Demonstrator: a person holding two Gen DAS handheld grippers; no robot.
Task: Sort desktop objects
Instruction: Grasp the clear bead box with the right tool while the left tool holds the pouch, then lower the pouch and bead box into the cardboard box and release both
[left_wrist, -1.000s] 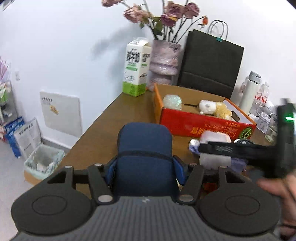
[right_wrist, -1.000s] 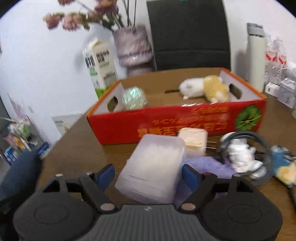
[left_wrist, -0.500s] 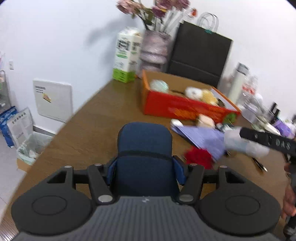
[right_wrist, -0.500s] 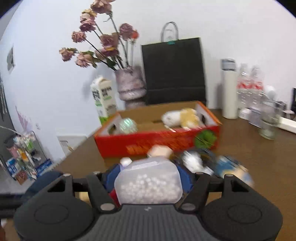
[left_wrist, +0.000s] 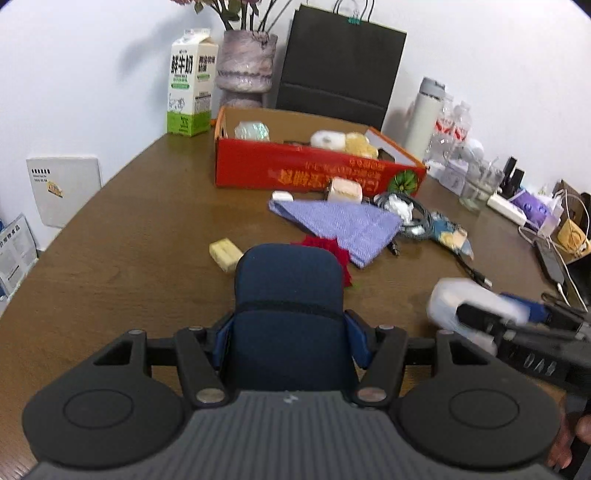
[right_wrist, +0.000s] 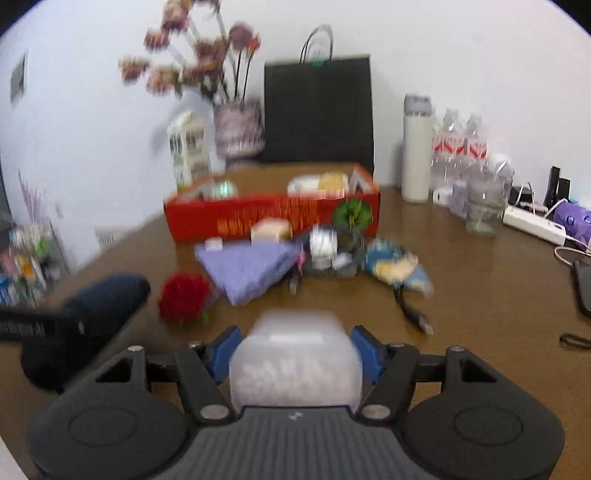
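Ahead, apparently bare brown table (left_wrist: 122, 236) before red box (left_wrist: 295, 173).

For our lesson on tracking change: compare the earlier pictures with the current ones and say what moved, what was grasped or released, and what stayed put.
The right gripper closed its jaws on the translucent plastic box and carried it off the purple cloth, back from the red cardboard box. The left gripper kept its dark blue case and also drew back. The red cardboard box's contents and the clutter on the table stayed as they were.
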